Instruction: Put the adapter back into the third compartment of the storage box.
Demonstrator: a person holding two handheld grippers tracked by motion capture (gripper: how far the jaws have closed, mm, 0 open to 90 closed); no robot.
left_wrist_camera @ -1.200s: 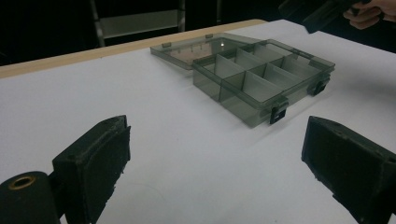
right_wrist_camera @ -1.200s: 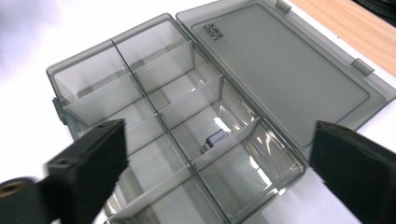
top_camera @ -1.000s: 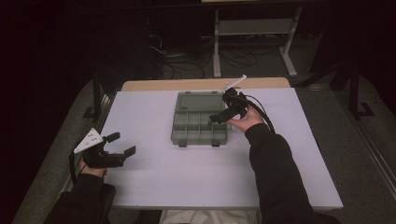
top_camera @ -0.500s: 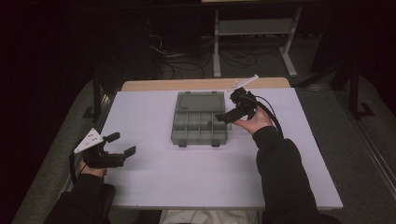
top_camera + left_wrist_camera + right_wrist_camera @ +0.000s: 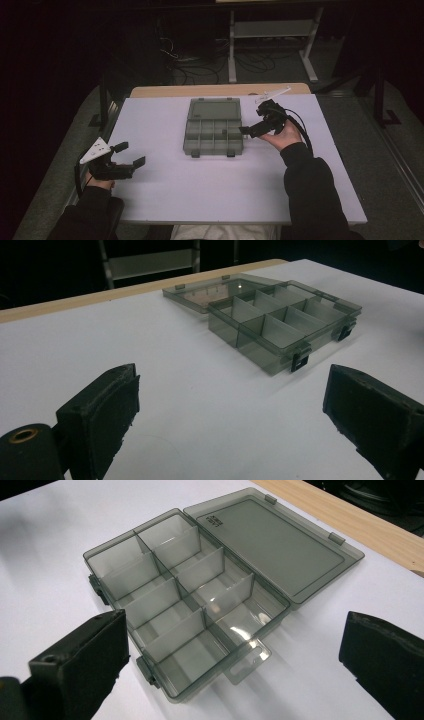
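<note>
Both grippers stand wide open and empty: the right gripper (image 5: 248,131) just beside the open organizer box (image 5: 213,132) mid-table (image 5: 200,190), the left gripper (image 5: 131,155) well apart. To close it well, I'd catch the flat lid (image 5: 280,545) by its far edge and swing it over evenly.

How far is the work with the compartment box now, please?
Done: the compartment box lies open, its lid flat on the table. In hand: the right gripper, jaws open, is beside the box. Left: compartments look empty; the left gripper waits open, apart.
</note>
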